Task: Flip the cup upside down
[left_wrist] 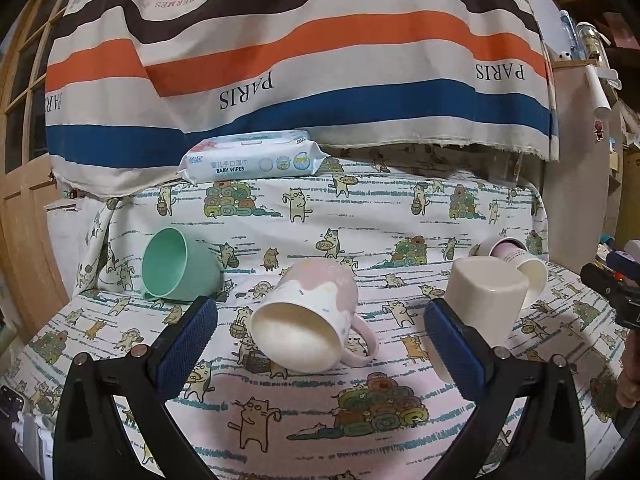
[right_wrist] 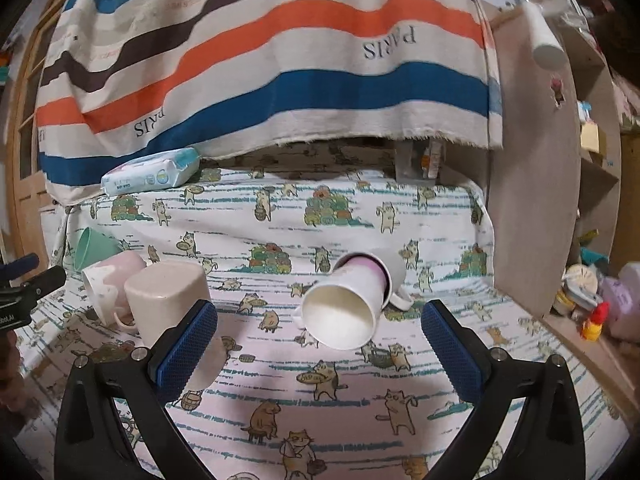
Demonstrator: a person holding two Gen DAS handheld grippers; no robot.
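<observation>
The pink mug (left_wrist: 310,312) lies on its side on the cat-print cloth (left_wrist: 320,420), mouth turned toward the left gripper (left_wrist: 320,340) and handle out to the right against the cloth. It sits between and just ahead of that gripper's blue pads (left_wrist: 188,344), touching neither; the fingers are spread wide and hold nothing. In the right wrist view the same mug (right_wrist: 110,284) shows far left, beyond the left finger.

A cream cup (left_wrist: 484,292) stands mouth-down just behind the left gripper's right finger, which covers its lower edge. In the right wrist view this cream cup (right_wrist: 168,300) stands just behind the left finger, in front of the pink mug.

The right gripper (right_wrist: 320,340) is also spread wide and holds nothing. Between and ahead of its pads (right_wrist: 452,348) lies a paper cup (right_wrist: 348,304) on its side, mouth toward the camera, its base tucked into a white mug (right_wrist: 396,276) lying behind it. From the left wrist view the paper cup (left_wrist: 520,264) lies behind the cream cup.

A green cup (left_wrist: 176,264) lies on its side beyond the left gripper's left finger, mouth facing left. A wipes pack (left_wrist: 252,160) rests at the far edge of the cloth, under the hanging striped fabric (left_wrist: 300,48). A wooden shelf (right_wrist: 560,160) stands right of the right gripper.
</observation>
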